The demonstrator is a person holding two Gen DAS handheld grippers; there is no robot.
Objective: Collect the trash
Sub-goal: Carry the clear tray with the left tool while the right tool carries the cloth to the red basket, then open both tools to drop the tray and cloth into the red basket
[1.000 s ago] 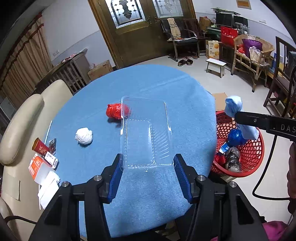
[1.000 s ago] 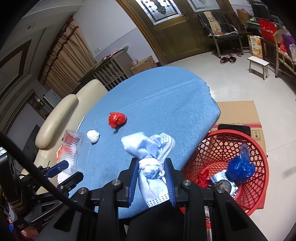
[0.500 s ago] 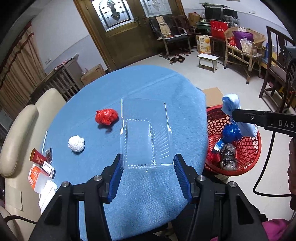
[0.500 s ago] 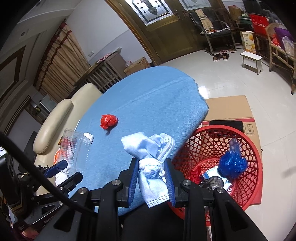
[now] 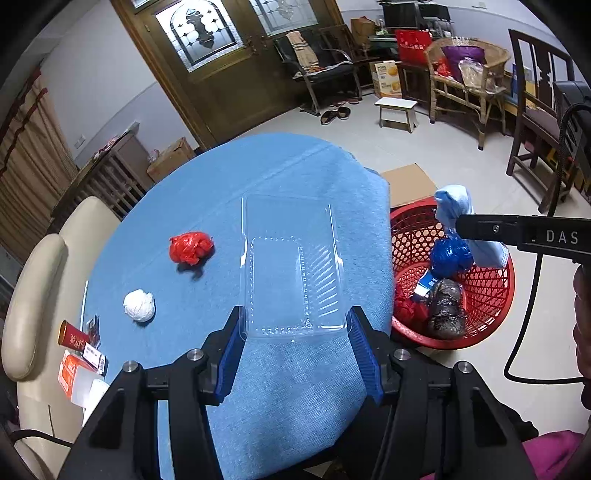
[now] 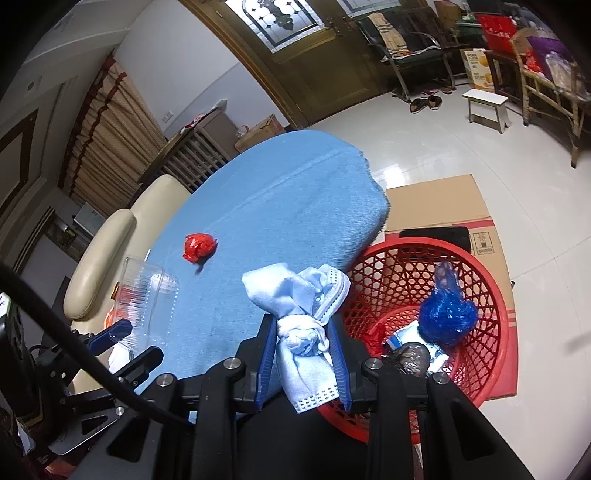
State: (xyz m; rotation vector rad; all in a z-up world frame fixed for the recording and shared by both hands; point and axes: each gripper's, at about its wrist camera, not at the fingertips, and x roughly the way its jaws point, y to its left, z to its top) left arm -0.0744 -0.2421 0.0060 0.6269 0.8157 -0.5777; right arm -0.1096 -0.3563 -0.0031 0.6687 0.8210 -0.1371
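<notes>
The left gripper (image 5: 293, 325) clamps a clear plastic tray (image 5: 291, 266) over the blue table (image 5: 207, 192). The right gripper (image 6: 301, 332) pinches a knotted blue face mask (image 6: 299, 295), seemingly above the near rim of the red basket (image 6: 491, 280) beside the table. A red wad (image 5: 191, 248) and white wad (image 5: 139, 305) lie on the table.

We are in a home's living room: a wooden double door (image 5: 236, 70) with patterned glass, a cream sofa (image 5: 33, 302), a wicker armchair (image 5: 469, 70), slippers (image 5: 334, 113) on the tiled floor (image 6: 443, 147), and what seems a television (image 5: 400, 14) at the back.
</notes>
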